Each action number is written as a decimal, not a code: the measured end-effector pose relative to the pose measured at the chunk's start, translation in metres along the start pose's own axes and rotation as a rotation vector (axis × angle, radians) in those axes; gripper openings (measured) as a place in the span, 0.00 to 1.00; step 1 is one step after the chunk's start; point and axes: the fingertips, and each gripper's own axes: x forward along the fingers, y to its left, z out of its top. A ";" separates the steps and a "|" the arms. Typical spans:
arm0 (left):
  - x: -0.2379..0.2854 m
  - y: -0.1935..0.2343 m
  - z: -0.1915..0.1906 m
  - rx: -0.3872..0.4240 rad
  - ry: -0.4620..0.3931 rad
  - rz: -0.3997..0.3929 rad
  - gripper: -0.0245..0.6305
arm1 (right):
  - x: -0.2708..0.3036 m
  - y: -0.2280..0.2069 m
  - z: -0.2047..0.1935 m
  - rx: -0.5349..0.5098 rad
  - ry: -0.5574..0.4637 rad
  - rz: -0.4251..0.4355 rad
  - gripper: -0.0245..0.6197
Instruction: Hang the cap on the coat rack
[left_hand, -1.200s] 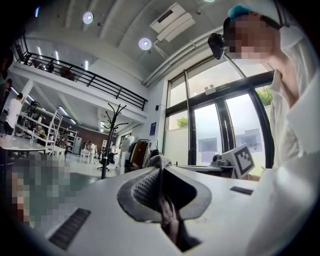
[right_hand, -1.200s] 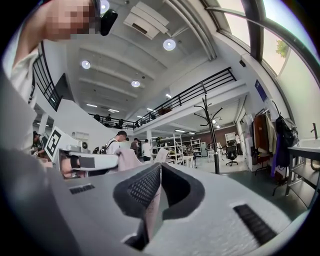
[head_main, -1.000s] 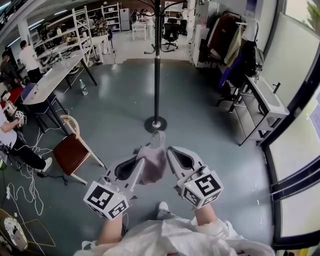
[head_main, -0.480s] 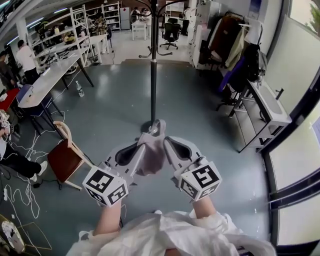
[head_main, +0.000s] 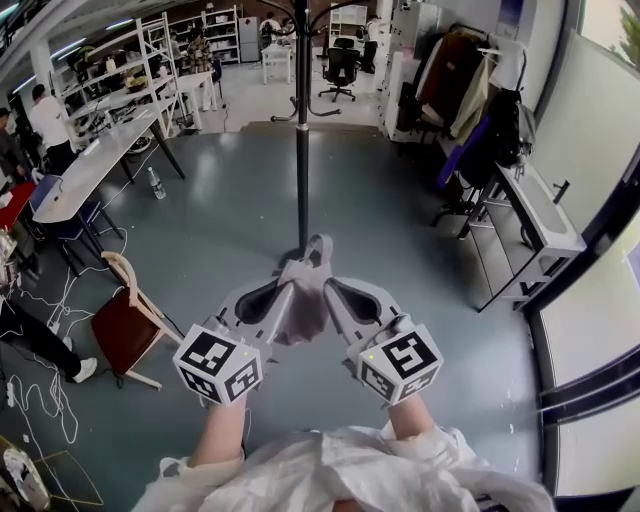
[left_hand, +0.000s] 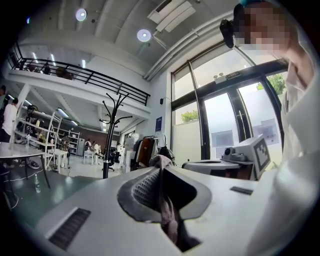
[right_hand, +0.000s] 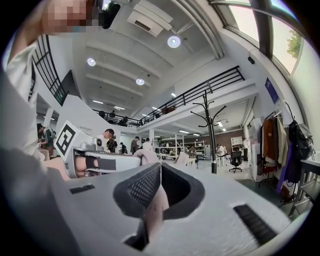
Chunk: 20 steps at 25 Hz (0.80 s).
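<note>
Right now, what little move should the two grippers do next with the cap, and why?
Probably carry the cap forward to the coat rack. The left gripper and right gripper are both shut on it, but the rack stands apart, ahead of them, with its hooks high up.

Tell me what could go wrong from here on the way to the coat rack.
The left gripper and right gripper each pinch only a thin fold of the cap; the fabric may slip out when raised.
The coat rack has its hooks high above the grippers, and the cap hangs bunched, so it may miss a hook.
The rack is a single slim pole; a push could rock it.
</note>
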 end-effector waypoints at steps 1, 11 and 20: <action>0.000 0.001 -0.001 -0.004 0.000 0.001 0.08 | 0.000 0.000 -0.003 0.003 0.006 0.002 0.05; -0.003 -0.019 -0.007 -0.062 -0.003 0.003 0.08 | -0.022 -0.002 -0.009 0.032 0.015 -0.005 0.05; -0.002 -0.015 -0.014 -0.077 0.020 0.017 0.08 | -0.018 -0.006 -0.014 0.066 0.007 -0.006 0.05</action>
